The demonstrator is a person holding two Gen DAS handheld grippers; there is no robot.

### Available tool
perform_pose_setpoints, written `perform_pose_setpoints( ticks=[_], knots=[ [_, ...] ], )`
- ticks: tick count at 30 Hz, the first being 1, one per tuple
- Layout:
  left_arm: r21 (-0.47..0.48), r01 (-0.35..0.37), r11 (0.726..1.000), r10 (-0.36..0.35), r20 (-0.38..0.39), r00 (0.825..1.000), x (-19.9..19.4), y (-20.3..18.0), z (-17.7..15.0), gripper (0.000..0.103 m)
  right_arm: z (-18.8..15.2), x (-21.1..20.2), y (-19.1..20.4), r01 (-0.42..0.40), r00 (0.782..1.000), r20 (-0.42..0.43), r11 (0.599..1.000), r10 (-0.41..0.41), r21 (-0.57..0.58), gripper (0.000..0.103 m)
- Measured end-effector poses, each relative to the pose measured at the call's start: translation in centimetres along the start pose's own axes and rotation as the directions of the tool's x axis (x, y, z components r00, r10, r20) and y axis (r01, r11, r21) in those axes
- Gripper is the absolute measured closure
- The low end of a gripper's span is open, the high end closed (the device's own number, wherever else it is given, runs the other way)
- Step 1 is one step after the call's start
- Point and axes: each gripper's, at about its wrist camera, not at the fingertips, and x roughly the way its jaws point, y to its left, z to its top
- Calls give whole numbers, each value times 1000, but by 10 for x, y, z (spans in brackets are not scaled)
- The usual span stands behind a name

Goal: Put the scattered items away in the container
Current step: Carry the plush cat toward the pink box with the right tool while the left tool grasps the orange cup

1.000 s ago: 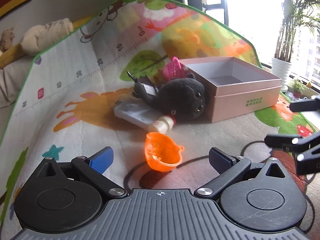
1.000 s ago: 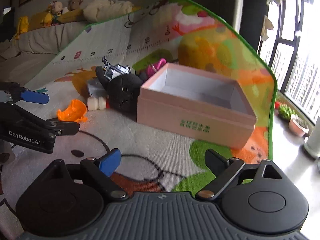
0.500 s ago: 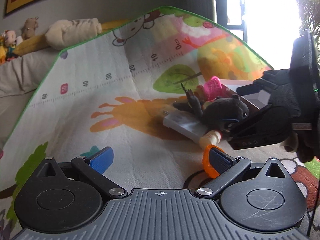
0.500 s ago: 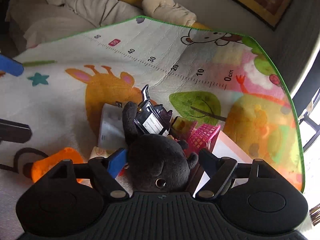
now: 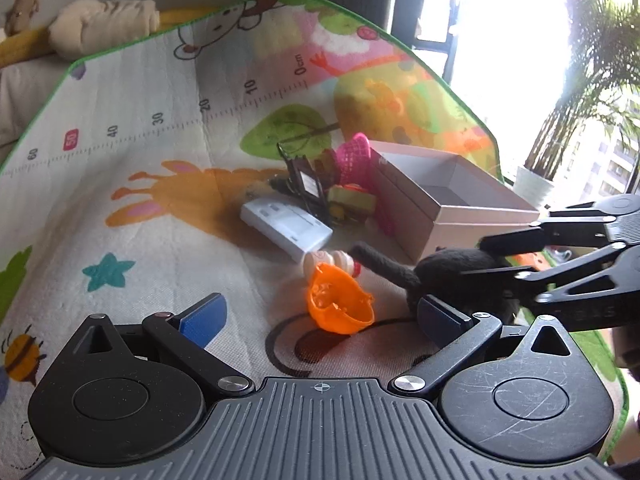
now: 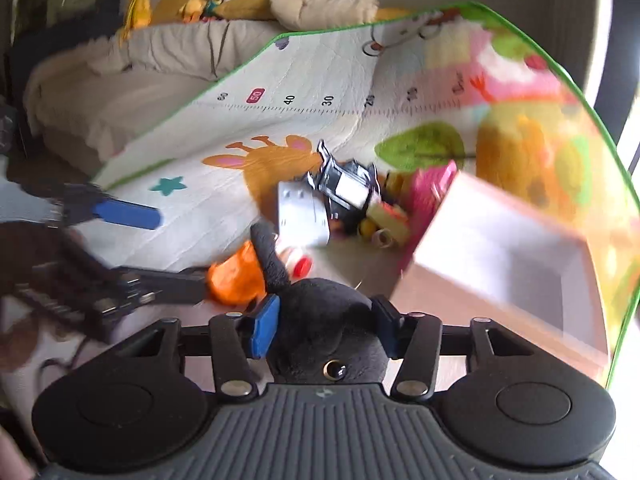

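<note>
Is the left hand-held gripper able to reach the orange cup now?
Probably yes: the left hand-held gripper is open, and the orange cup lies just ahead, with nothing between them.

The plush toy (image 6: 320,320) is sitting between the right gripper (image 6: 324,326) fingers, in front of the box (image 6: 500,256). The cup (image 5: 340,300) is lying left of it, with the flat device (image 5: 286,224) behind. Further items, seemingly toys (image 5: 352,196), are crowding against the box's left wall on the mat (image 5: 140,200).
</note>
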Motion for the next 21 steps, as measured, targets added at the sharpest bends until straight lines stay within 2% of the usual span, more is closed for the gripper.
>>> perform_pose_setpoints(
  ticks=[2, 3, 4, 6, 10, 14, 17, 21],
  knots=[
    [35, -60, 998, 61, -37, 997, 9, -13, 0, 0, -18, -17, -8, 38, 999, 24, 999, -39, 31, 54],
    [49, -79, 996, 81, -48, 996, 13, -18, 1, 0, -26, -24, -10, 64, 997, 43, 997, -66, 41, 45],
    [59, -91, 994, 94, -55, 994, 17, -22, 1, 0, -33, -30, -13, 91, 994, 61, 994, -94, 57, 31],
    [71, -106, 992, 110, -57, 992, 24, -27, 3, 0, -46, -38, -18, 119, 988, 85, 988, -127, 99, 21],
    [113, -125, 986, 131, -55, 990, 37, -34, 3, 0, -64, -41, -26, 80, 991, 90, 982, -97, 169, 16],
    [167, -134, 977, 145, -56, 988, 46, -34, 5, 0, -74, -33, -26, 48, 995, 79, 982, -63, 182, 13],
    [224, -189, 956, 199, -25, 980, 47, -30, 8, 0, -79, -27, -25, 48, 995, 71, 980, -63, 195, 13],
    [254, -249, 935, 254, 10, 967, 40, -15, 11, 0, -82, -29, -19, 61, 992, 96, 980, -81, 191, 6]
  ],
)
